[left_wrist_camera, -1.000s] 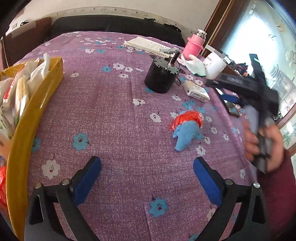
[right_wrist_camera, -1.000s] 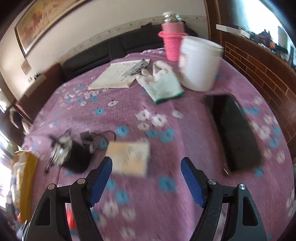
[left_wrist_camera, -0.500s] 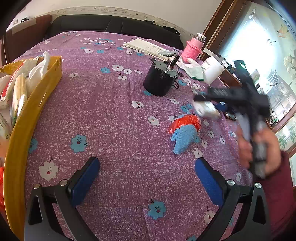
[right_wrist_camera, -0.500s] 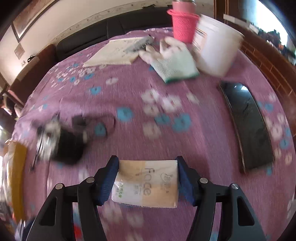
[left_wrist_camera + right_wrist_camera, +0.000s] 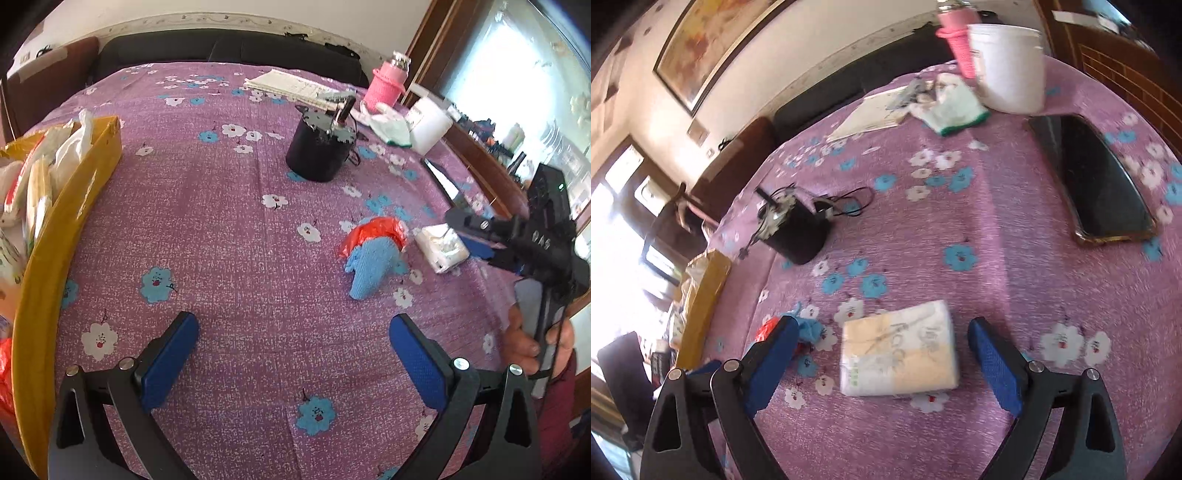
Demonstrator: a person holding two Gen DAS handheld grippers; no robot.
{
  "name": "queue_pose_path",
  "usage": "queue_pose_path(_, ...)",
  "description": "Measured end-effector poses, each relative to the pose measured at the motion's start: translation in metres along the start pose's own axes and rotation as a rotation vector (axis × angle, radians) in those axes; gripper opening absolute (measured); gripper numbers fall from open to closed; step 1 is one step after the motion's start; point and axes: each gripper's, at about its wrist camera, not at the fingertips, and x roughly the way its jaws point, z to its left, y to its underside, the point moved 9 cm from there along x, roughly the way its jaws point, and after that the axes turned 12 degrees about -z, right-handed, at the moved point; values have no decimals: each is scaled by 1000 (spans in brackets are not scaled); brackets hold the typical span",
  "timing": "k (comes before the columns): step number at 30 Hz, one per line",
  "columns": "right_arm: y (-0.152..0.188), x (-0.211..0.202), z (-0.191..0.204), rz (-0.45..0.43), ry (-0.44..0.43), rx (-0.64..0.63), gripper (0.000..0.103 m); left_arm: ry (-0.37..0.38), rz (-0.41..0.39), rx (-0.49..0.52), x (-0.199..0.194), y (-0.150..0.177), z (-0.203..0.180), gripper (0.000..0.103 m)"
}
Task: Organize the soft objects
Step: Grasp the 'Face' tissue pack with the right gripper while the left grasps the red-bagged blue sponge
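**Everything placed around the tissue pack**

You are looking at the tissue pack (image 5: 899, 350) lying on the tablecloth (image 5: 1015, 258); the cloth bundle (image 5: 807, 328) is sitting just left of it, the phone (image 5: 1097, 181) behind it to the right, the bin (image 5: 701, 295) far left.

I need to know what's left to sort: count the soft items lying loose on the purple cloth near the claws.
2: a white-and-yellow plastic tissue pack between the right claw's open fingers, and a blue knit cloth with red plastic beside it. The box's contents aren't counted.

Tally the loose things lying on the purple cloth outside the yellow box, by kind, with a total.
Soft items: 4 (tissue pack, blue cloth, red bag, white glove)
Containers: 3 (black pot, white tub, pink bottle)
Phone: 1
Booklet: 1
Total: 9
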Motion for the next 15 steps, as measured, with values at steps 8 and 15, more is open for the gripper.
queue_pose_path(8, 0, -6, -1, -13, 24, -9, 95, -45, 22, 159, 24, -19, -40, 102)
queue_pose_path(15, -2, 1, -5, -12, 47, -18, 95, -44, 27, 344, 57, -21, -74, 44)
